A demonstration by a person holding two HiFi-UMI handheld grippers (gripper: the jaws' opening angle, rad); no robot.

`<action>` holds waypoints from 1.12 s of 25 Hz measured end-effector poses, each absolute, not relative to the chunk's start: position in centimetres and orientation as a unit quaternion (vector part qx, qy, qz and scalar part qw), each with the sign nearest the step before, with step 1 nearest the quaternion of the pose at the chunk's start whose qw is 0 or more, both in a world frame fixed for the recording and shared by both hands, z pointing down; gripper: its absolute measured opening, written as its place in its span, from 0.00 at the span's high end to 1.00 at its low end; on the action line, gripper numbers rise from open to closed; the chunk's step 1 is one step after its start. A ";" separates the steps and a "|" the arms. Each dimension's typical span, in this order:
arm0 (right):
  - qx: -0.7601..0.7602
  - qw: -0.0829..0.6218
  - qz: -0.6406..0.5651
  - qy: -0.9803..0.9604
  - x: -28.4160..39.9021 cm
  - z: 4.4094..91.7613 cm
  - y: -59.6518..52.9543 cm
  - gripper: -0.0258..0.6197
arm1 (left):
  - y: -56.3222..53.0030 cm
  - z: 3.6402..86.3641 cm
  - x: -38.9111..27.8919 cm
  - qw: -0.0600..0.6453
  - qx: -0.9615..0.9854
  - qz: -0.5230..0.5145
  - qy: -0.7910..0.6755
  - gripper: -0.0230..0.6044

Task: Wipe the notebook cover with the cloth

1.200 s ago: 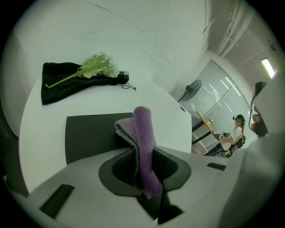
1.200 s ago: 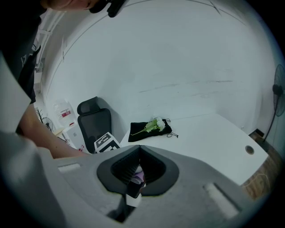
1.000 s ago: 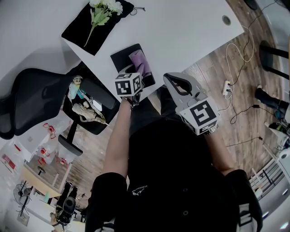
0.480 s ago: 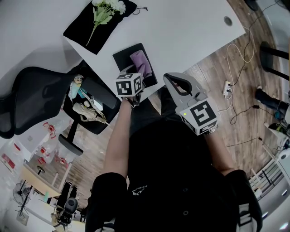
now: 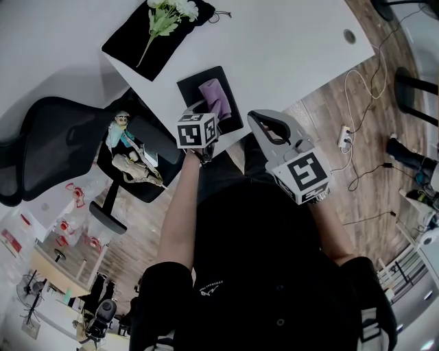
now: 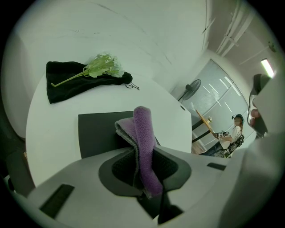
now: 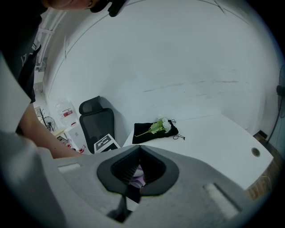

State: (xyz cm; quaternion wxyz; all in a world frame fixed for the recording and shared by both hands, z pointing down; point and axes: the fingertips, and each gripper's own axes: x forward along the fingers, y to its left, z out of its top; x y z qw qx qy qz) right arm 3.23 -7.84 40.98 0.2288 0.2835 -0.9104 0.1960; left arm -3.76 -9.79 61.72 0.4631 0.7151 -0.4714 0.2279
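Gripping a folded purple cloth (image 6: 141,127), the left gripper (image 6: 143,165) has its jaws closed on the fabric. The free end of the cloth stands up out of the jaws.

- Head view: the cloth sits over the black notebook (image 5: 232,115), which lies flat at the bench (image 5: 288,55) edge nearest the person. Whether the cloth presses on the cover cannot be told.
- The left gripper's marker cube is just at 6 o'clock of the notebook, overlapping its near edge in that view.
- Left gripper view: the notebook's dark cover shows at 9 o'clock of the cloth and behind it.
- Right gripper (image 7: 139,151): jaws together, nothing pinched. A bit of purple shows far off through the gap below the tips.
- Head view puts the right gripper at 4 o'clock of the left one, off the bench edge and in front of the person's body, apart from the notebook.
- A black pouch (image 5: 140,48) lies on the bench at 11 o'clock of the notebook, well apart from it. A spray of white flowers (image 5: 171,10) rests on top, its stem running toward 7 o'clock.
- A round cable hole (image 5: 350,36) is in the bench at 2 o'clock.
- Black office chair (image 5: 51,137) stands at 9 o'clock of the notebook, beside the bench, with a small doll (image 5: 122,130) on its seat.
- Wooden floor at 3 o'clock carries a power strip (image 5: 344,134) and loose cables.
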 end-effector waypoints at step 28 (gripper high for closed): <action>0.270 0.231 0.198 -0.913 -1.3 41.5 -6.5 0.95 | -7.8 61.8 -7.8 0.466 0.711 0.237 -0.471 0.83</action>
